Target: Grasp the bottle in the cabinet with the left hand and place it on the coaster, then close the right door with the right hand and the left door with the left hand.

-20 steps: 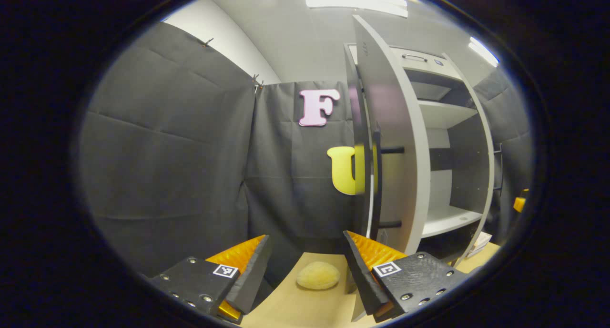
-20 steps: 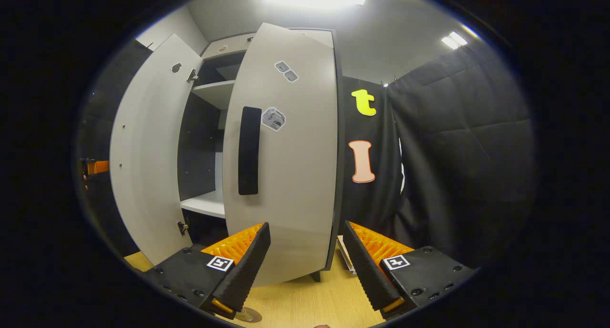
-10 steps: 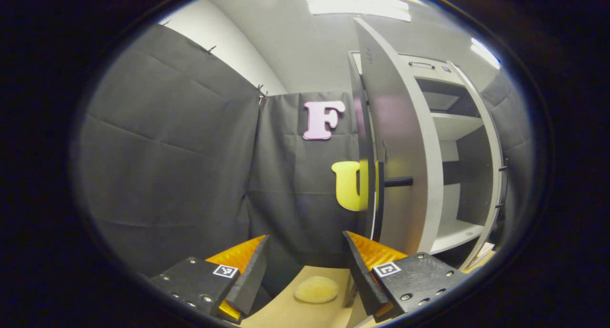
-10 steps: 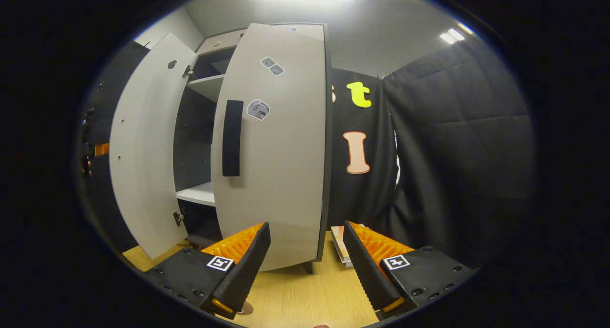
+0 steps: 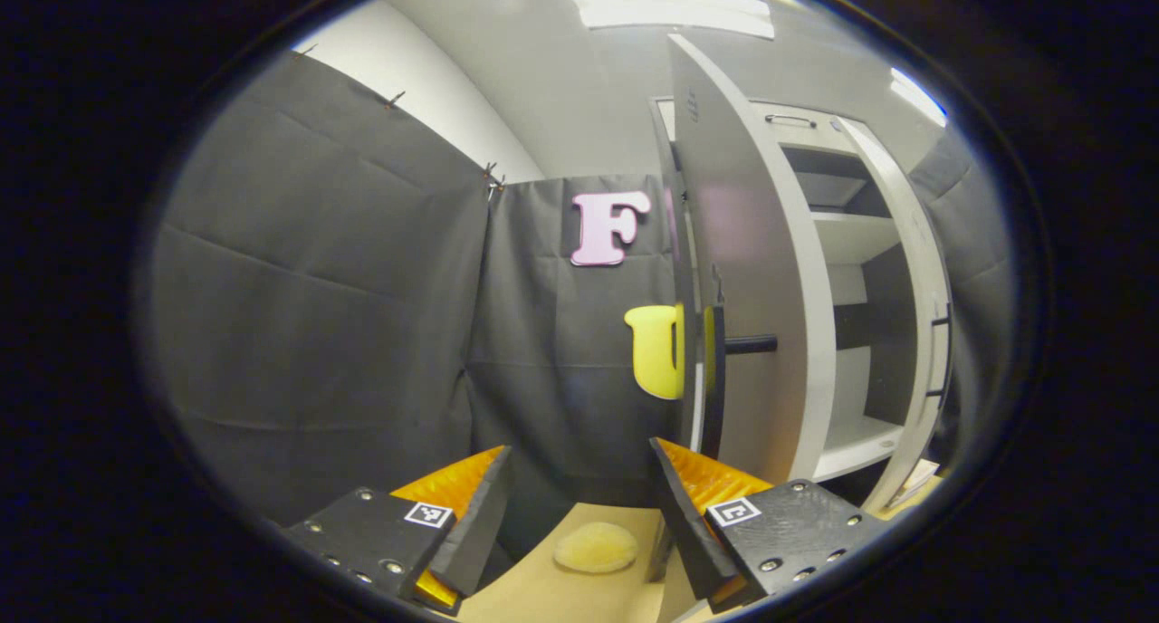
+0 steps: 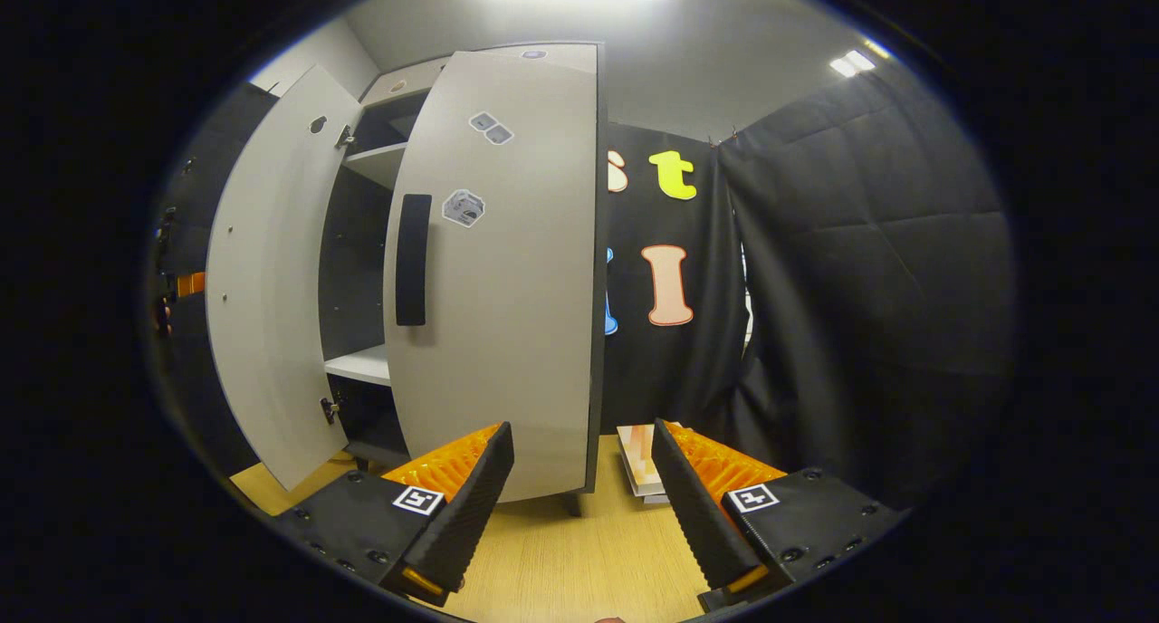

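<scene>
The grey cabinet's right door (image 6: 507,270), with a black handle (image 6: 412,259), stands partly swung in, and its lower edge is just beyond my open right gripper (image 6: 579,505). The left door (image 6: 263,270) hangs wide open. Between the doors I see a dark interior and a white shelf (image 6: 362,362). In the left gripper view the left door (image 5: 742,270) is almost edge-on, its black handle (image 5: 747,344) sticking out. My open left gripper (image 5: 579,505) is low and left of that door, holding nothing. Bare shelves (image 5: 856,442) show inside the cabinet.
A pale yellow rounded lump (image 5: 596,547) lies on the wooden table (image 5: 543,596) between the left gripper's fingers and farther off. A stack of flat boards (image 6: 638,455) lies on the table (image 6: 589,560) right of the cabinet. Black cloth walls close in on both sides.
The right door has swung further toward shut, narrowing the gap and uncovering more wall to its right. The left gripper view has hardly shifted. Both grippers stay open.
</scene>
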The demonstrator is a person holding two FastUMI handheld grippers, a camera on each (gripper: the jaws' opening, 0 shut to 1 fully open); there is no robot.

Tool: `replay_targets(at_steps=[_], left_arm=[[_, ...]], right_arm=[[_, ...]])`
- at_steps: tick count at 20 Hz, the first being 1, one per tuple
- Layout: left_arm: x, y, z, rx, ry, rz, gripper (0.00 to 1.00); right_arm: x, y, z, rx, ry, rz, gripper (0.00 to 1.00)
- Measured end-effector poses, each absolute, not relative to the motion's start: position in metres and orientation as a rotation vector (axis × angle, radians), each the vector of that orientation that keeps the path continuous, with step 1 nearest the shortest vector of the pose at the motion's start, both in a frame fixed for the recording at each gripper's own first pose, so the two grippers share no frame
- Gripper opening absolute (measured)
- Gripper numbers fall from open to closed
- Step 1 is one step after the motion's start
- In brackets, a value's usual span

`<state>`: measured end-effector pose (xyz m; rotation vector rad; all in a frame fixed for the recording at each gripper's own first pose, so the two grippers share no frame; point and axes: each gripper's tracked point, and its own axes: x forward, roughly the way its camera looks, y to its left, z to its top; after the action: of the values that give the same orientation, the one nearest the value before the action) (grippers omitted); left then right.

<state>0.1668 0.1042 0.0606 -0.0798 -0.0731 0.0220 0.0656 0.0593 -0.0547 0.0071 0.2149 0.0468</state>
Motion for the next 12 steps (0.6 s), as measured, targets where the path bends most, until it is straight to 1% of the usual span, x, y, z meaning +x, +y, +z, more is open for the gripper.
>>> replay_targets(at_steps=[5,12], left_arm=[[0.162,0.066,0.067,-0.077,-0.093,-0.021,0.87],[0.162,0.038,0.067,-0.09,-0.095,-0.05,0.87]], right_arm=[[0.061,0.046,-0.054,-0.006,0.213,0.049,0.98],[0.055,0.024,-0.054,-0.002,0.217,0.037,0.98]])
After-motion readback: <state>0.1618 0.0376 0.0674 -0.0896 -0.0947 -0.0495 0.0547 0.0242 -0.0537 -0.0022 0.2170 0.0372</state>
